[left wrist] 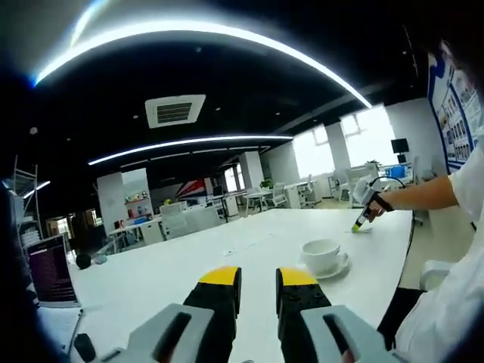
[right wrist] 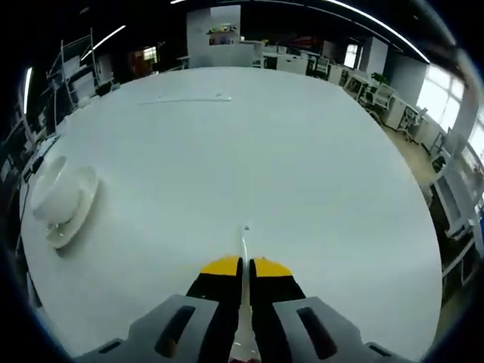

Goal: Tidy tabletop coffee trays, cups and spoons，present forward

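Note:
A white cup on a white saucer (left wrist: 323, 257) stands on the white table (left wrist: 189, 265), ahead and to the right of my left gripper (left wrist: 259, 281). That gripper is open, a narrow gap between its yellow-tipped jaws and nothing in it. Farther right, my right gripper (left wrist: 361, 222) touches down near the table's edge, held by a person's arm (left wrist: 420, 193). In the right gripper view the right gripper (right wrist: 243, 265) is shut on a thin pale spoon (right wrist: 244, 240), whose tip pokes forward over the table (right wrist: 302, 166). The cup and saucer (right wrist: 60, 195) sit at the left edge.
A laptop (left wrist: 49, 268) stands at the table's left end. A thin pale strip (right wrist: 185, 99) lies far across the table. The person's white shirt (left wrist: 454, 295) fills the right side. Office desks and chairs (left wrist: 265, 198) stand beyond the table.

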`<action>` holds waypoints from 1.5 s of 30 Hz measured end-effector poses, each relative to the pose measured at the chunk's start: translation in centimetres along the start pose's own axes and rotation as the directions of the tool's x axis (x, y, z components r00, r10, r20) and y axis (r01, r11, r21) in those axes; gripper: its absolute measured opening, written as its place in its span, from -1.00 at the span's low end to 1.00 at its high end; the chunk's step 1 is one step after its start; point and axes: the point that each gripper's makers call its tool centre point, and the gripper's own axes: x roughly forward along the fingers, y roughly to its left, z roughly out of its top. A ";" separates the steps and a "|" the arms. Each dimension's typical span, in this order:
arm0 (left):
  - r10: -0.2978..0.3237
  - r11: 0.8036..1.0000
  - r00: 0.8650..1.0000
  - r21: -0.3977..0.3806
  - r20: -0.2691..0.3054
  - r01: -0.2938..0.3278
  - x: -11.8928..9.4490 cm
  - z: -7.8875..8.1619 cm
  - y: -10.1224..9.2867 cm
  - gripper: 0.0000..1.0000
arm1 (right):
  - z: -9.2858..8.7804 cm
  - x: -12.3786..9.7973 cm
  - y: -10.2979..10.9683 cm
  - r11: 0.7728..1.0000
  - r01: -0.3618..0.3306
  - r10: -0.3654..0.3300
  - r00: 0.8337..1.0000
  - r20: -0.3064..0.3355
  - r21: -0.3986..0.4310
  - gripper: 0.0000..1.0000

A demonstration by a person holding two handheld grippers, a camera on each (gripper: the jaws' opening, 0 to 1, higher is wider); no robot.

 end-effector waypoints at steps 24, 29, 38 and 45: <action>0.002 1.000 1.000 -0.015 0.012 -0.002 0.0 0.3 0.1 -0.59 | 2.8 -4.8 0.0 0.999 0.030 -0.027 0.984 0.174 -0.015 -0.91; 0.000 1.000 1.000 -0.017 0.018 0.001 0.0 0.5 -0.1 -0.59 | 4.4 -6.2 0.7 0.999 0.018 -0.012 0.975 0.222 -0.028 -0.91; 0.000 1.000 1.000 -0.020 0.019 0.000 -0.3 0.6 -0.1 -0.59 | 7.9 -9.1 2.8 0.993 0.036 0.002 0.948 0.318 -0.113 -0.91; 0.009 1.000 1.000 -0.010 0.009 -0.009 -0.6 0.4 0.1 -0.59 | 10.6 -10.9 4.6 0.989 0.003 0.052 0.928 0.370 -0.146 -0.91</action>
